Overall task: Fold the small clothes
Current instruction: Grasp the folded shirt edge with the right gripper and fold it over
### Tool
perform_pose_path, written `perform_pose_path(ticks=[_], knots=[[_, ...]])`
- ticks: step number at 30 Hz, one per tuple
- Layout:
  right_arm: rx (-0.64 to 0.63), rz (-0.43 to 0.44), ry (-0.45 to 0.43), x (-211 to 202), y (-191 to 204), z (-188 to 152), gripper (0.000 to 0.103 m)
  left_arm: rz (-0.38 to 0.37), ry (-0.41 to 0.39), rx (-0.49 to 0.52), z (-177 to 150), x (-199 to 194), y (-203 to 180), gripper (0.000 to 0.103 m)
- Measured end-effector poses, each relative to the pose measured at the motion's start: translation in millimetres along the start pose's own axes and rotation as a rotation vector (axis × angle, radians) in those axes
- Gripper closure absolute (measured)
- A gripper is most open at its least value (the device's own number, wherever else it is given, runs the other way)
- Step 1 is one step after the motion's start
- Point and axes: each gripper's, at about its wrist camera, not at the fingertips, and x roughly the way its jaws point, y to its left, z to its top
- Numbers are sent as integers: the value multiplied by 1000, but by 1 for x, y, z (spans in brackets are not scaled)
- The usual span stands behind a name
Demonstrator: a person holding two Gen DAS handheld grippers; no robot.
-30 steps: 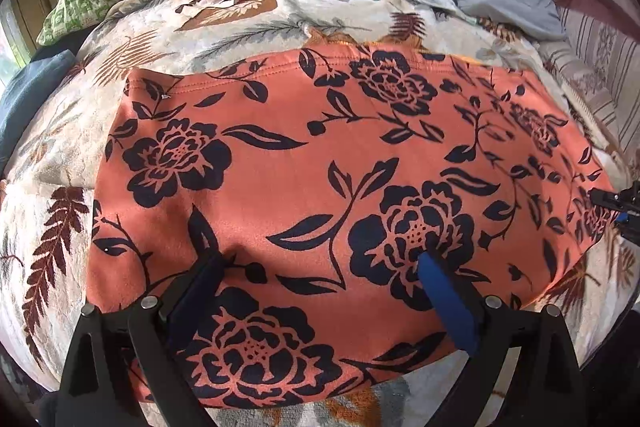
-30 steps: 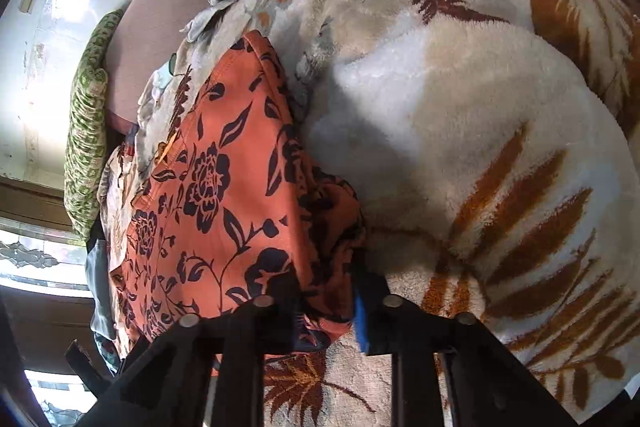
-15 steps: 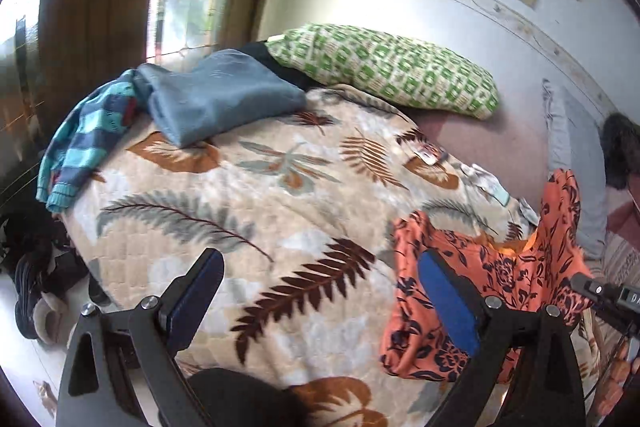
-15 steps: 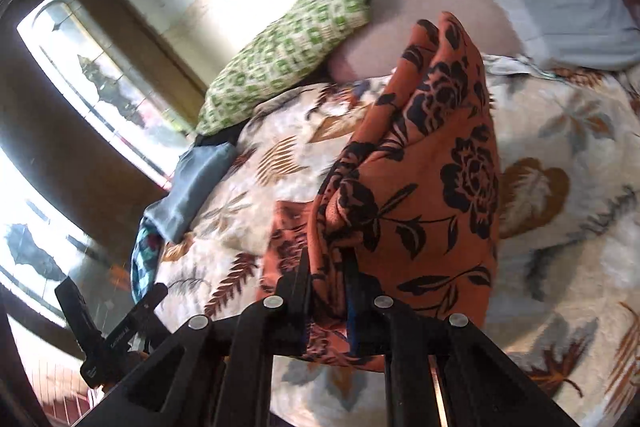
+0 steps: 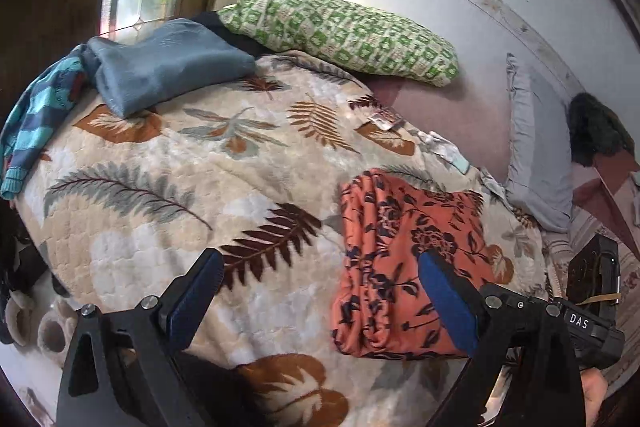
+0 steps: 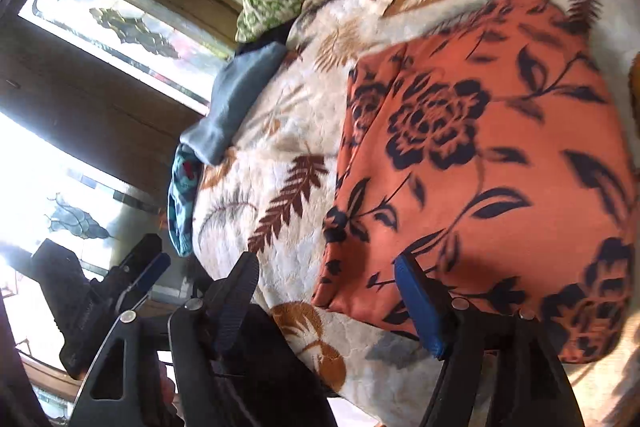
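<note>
The orange floral garment [image 5: 404, 259], half a second ago hanging pinched in the right tool [image 6: 328, 297], now lies folded on the leaf-print blanket [image 5: 168, 187] of the bed; that tool's jaws have just been opening and stand apart with nothing between them. The left tool [image 5: 320, 301] also stands wide apart and empty, above the blanket. In the left wrist view the garment lies at about 4 o'clock, a folded blue-grey cloth [image 5: 164, 67] at 10 o'clock and a green checked pillow [image 5: 340, 35] at 12 o'clock.
</note>
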Motion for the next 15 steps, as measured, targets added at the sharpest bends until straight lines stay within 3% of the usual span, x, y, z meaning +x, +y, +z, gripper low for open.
perform_pose_path(ticks=[3, 7, 9, 11, 12, 14, 15], knots=[[97, -29, -104, -41, -30, 2, 29, -134, -11, 108, 5, 14, -52, 5], [231, -58, -176, -77, -80, -5, 29, -193, 39, 159, 13, 58, -96, 5], [285, -58, -200, -91, -103, -4, 29, -82, 124, 196, 8, 102, -103, 5], [326, -50, -229, -103, -122, 3, 29, 111, 286, 236, -12, 156, -95, 5], [337, -40, -239, -106, -130, 10, 29, 153, 364, 222, -24, 175, -84, 5], [350, -11, -250, -107, -144, 29, 29, 86, 343, 134, -32, 176, -66, 2], [354, 7, -249, -103, -150, 41, 29, 93, 336, 156, -34, 174, -67, 2]])
